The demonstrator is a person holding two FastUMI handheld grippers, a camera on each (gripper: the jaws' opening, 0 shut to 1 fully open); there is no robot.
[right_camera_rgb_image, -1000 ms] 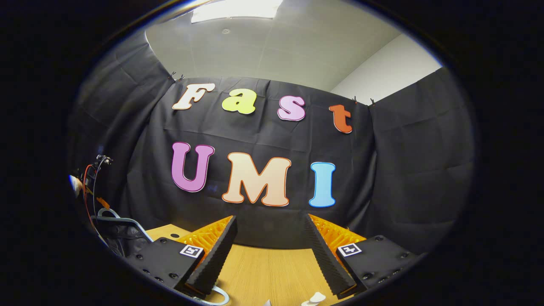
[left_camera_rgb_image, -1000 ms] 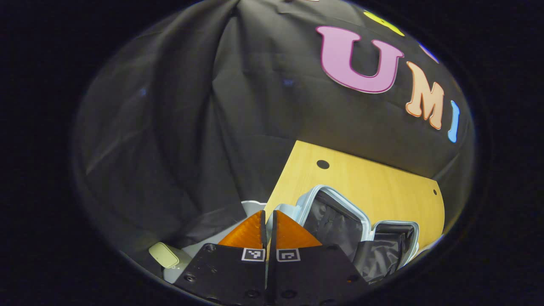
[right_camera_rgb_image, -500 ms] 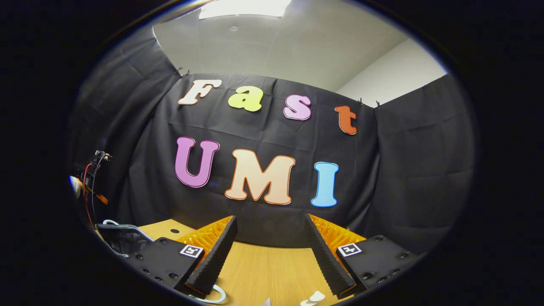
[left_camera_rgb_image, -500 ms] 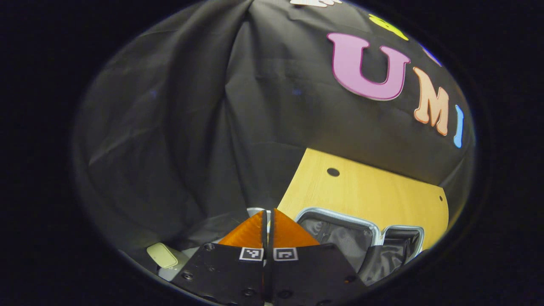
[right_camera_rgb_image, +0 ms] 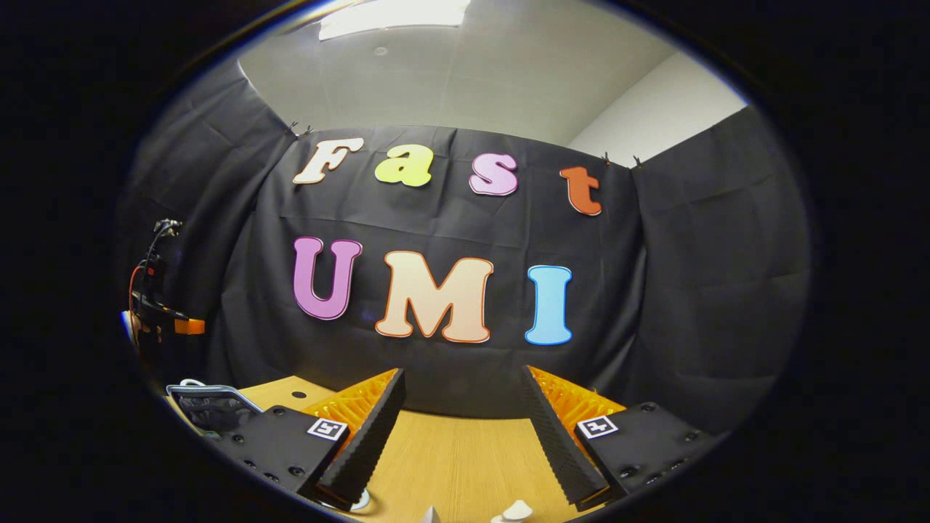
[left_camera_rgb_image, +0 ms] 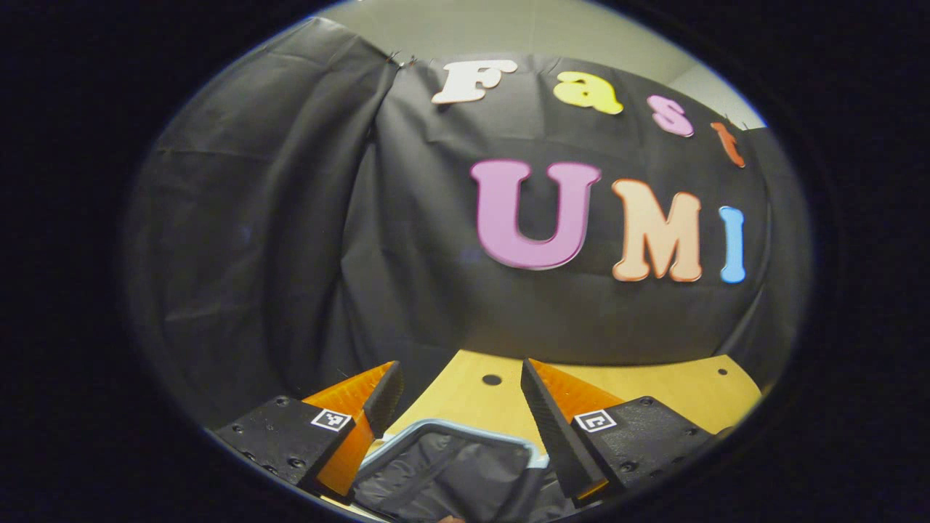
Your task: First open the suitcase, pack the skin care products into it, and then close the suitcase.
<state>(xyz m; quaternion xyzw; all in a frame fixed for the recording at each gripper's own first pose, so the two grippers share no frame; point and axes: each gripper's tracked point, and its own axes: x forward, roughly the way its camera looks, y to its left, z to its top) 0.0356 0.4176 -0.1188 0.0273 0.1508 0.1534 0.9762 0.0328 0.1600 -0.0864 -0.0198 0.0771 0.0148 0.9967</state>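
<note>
- Both grippers gape wide, holding nothing: left gripper (left_camera_rgb_image: 458, 396) above the open suitcase (left_camera_rgb_image: 450, 468), right gripper (right_camera_rgb_image: 461, 407) over the table (right_camera_rgb_image: 450, 465).
- Approach small white items (right_camera_rgb_image: 512, 511) low, squarely.

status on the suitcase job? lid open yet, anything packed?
Done: the suitcase lies open, its dark lining showing, on the wooden table. In hand: nothing; the left gripper hangs open above it, and the right gripper is open over bare tabletop. Left: packing and closing. I can't see any products inside; small white items sit at the table's near edge, too cropped to identify.
</note>
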